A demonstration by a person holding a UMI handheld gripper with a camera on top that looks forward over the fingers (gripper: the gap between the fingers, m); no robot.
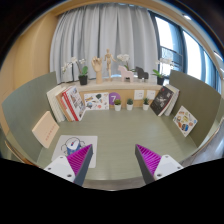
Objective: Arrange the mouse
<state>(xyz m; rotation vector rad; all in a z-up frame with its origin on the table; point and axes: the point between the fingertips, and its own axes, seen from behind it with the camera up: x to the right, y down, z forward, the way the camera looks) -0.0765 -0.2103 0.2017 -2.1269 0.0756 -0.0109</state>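
A small dark object, probably the mouse (73, 146), lies on a white mat (70, 150) on the green desk (115, 130), just left of my left finger and partly hidden by it. My gripper (114, 150) is open and empty, low over the desk's near edge. Its magenta pads (80, 160) stand wide apart with only bare desk between them.
Books (68, 103) lean at the back left, with a pale board (45, 128) in front of them. Small pots (115, 102) and cards line the back. Potted plants (83, 73) and wooden figures (108, 66) stand on the sill. A picture card (185, 121) lies at the right.
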